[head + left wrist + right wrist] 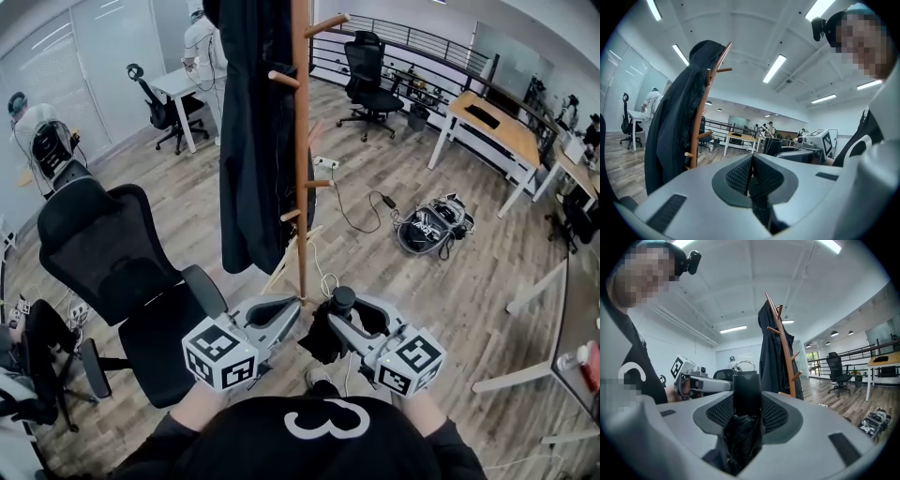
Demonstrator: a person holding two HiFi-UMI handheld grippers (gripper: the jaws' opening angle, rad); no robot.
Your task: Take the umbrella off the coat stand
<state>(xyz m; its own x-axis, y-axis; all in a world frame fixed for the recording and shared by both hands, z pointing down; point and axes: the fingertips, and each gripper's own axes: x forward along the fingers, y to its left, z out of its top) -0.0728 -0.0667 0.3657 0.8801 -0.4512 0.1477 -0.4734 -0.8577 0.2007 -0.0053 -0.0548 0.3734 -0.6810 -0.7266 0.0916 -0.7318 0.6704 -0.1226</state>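
holds a folded black umbrella tight in the right gripper, both jaws squeezed on it. pokes the round handle end up past the jaws, with a small metal ring on top. lets the black cloth hang in a bunch below the jaws. has the umbrella off the coat stand, low down near the stand's foot, above the wooden floor. has the left gripper clenched with nothing inside, its dark pads pressed flat together, just beside the right one. sees a long black coat hanging from the upper pegs of the stand. sees a black office chair on the floor, left of the stand.
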